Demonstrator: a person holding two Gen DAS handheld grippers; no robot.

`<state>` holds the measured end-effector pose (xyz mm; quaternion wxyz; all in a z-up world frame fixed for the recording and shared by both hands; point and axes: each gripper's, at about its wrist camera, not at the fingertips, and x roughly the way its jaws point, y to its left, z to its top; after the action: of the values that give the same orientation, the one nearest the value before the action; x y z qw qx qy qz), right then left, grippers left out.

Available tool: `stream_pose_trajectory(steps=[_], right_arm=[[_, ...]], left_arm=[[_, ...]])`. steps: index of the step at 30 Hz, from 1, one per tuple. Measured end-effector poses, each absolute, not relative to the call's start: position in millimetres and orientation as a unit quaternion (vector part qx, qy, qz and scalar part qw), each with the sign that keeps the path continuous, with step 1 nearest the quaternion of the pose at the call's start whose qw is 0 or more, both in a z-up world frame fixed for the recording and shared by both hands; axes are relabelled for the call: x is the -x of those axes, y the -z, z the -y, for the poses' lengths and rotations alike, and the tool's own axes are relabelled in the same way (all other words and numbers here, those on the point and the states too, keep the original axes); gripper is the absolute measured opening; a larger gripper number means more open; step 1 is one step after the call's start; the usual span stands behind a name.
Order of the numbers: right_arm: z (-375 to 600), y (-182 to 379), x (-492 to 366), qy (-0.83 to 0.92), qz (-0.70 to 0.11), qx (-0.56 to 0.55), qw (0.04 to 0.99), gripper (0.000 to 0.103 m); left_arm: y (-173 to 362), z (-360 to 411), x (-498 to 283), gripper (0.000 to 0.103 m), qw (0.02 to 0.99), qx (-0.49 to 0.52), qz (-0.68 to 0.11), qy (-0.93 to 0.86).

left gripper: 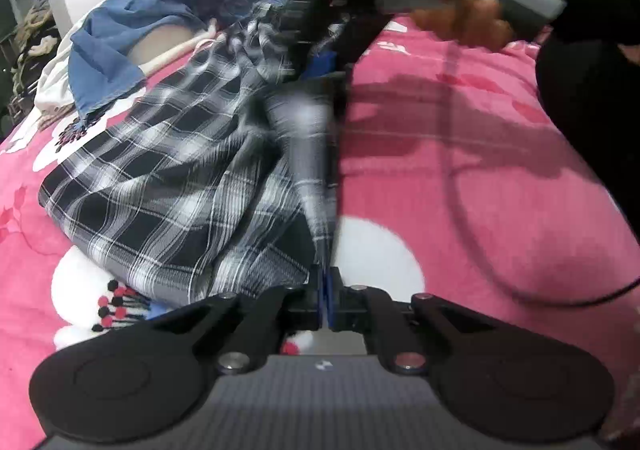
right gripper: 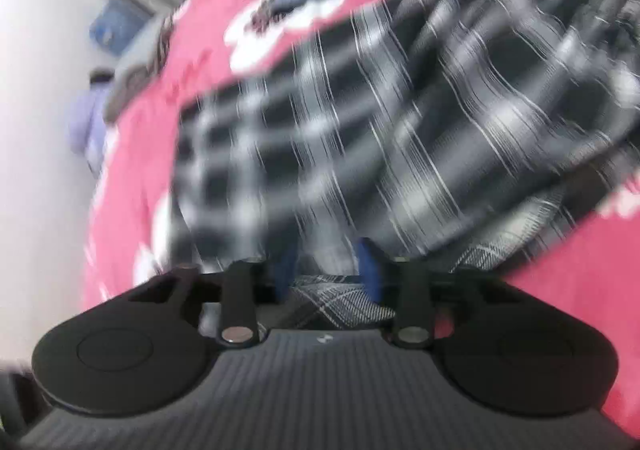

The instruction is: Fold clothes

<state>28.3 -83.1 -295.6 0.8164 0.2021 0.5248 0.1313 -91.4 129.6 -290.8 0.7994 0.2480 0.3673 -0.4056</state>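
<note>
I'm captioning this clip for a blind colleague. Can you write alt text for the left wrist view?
The left gripper is shut on a stretched edge of a black-and-white plaid garment lying on a pink flowered blanket. Further off, the person's hand holds the right gripper at the same blurred edge. A blue garment lies crumpled behind.

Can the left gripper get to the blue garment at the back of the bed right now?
Probably not yet. The left gripper looks shut on an edge of the plaid garment, which lies between it and the blue garment. It would have to let go first.
</note>
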Motion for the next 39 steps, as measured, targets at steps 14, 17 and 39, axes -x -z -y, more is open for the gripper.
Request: stream_pose_trajectory(steps=[14,17,39], right_arm=[[65,241,45,-0.186,-0.455,-0.077,0.868,0.023],[26,238,34,-0.234,-0.423,-0.036,0.875,0.023],[-85,245,63,-0.37,-0.353,0.207,0.834,0.051]], left_arm=[[258,-170,86,0.019,0.814,-0.181,-0.408,0.372],[251,-183,82,0.019,0.837,-0.173,-0.402,0.329],[263,-187,5,0.018,0.835,-0.043,-0.422,0.351]])
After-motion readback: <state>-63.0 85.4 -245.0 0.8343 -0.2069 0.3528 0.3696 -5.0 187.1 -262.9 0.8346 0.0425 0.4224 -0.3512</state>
